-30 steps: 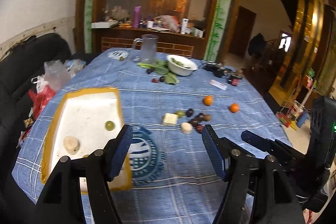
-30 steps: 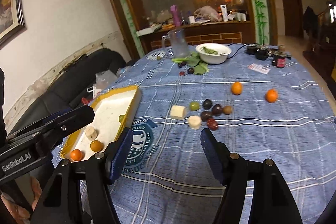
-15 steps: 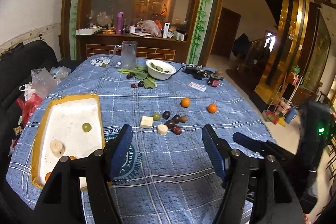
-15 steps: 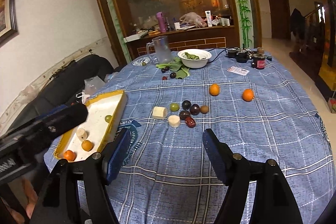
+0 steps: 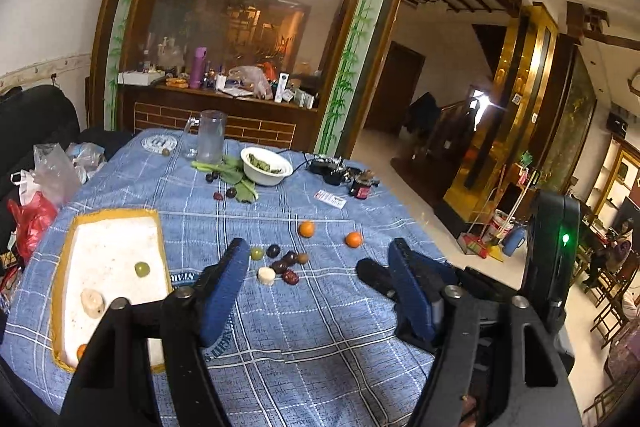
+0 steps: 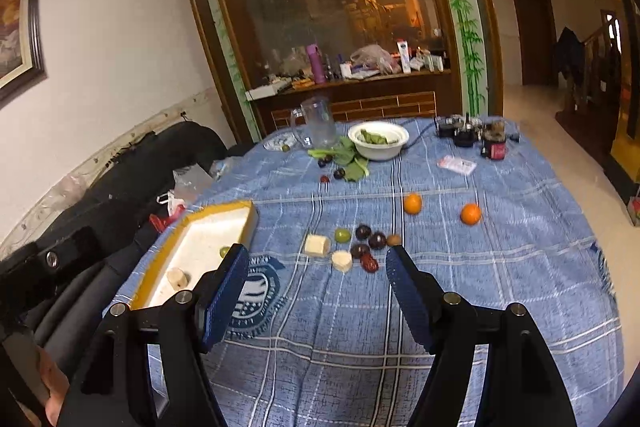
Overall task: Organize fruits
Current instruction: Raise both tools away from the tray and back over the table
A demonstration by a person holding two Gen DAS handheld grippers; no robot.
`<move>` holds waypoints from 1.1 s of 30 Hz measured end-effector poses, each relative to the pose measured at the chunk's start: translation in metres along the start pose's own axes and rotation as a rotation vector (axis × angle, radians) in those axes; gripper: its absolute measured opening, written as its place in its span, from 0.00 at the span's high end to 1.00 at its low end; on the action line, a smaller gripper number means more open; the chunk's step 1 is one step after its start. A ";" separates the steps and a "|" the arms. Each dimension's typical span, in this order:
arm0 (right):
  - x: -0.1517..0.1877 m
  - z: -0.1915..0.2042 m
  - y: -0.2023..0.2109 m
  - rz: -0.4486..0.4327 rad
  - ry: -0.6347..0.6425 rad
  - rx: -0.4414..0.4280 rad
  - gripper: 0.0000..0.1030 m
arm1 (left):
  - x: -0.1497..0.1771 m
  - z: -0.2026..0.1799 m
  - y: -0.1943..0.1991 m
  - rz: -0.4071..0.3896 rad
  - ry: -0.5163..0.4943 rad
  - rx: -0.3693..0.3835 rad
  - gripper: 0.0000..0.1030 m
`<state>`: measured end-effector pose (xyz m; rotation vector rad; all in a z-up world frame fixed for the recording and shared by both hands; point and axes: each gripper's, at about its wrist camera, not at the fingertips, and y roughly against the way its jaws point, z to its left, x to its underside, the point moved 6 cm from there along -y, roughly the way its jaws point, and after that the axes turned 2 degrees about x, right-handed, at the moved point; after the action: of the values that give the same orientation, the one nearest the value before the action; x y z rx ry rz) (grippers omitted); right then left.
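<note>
At the far left of the table point(image 6: 520, 267), which is covered by a blue checked cloth, a shallow yellow-rimmed tray point(image 6: 244, 205) sits near the edge. It already holds a green grape point(image 5: 142, 269), a pale slice point(image 5: 92, 302) and a small orange fruit point(image 5: 81, 350), so I judge it to be the collecting place. My left tongs point(image 5: 316, 291) hang above the cloth beside the tray with nothing between them, their jaws opening wider, which I take as readiness for a pick. Toward the middle lies the loose cluster still to be sorted: a pale cube point(image 6: 317, 245), a round pale slice point(image 6: 342, 261), a green grape point(image 6: 342, 235), several dark plums point(image 6: 370, 237) and a red date point(image 6: 370, 263), close together and some touching. My right tongs point(image 6: 314, 289) hover just short of this cluster, spread apart and empty. Further right, two oranges point(image 6: 412, 203) lie well apart from the cluster. At the back stand a glass jug point(image 6: 318, 121) and a white bowl point(image 6: 378, 140) on some greens.
</note>
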<state>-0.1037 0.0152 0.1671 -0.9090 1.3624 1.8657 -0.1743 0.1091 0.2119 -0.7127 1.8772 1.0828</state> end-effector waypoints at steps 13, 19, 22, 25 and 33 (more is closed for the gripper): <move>-0.144 -0.024 0.097 -0.154 0.138 0.175 0.20 | -0.076 -0.006 0.050 -0.073 -0.165 -0.045 0.21; -0.196 -0.031 0.123 -0.196 0.170 0.264 0.11 | -0.105 -0.002 0.054 -0.080 -0.196 -0.051 0.17; -0.185 -0.035 0.108 -0.162 0.160 0.249 0.10 | -0.100 0.005 0.040 -0.074 -0.183 -0.068 0.15; -0.159 -0.046 0.073 -0.080 0.137 0.240 0.10 | -0.084 0.014 0.015 -0.010 -0.154 -0.044 0.15; -0.087 -0.100 -0.029 0.117 -0.001 0.186 0.10 | -0.041 0.061 -0.059 0.098 0.006 -0.071 0.15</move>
<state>-0.0164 -0.0829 0.2023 -0.7479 1.5884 1.7879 -0.0844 0.1377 0.2063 -0.6706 1.9028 1.2155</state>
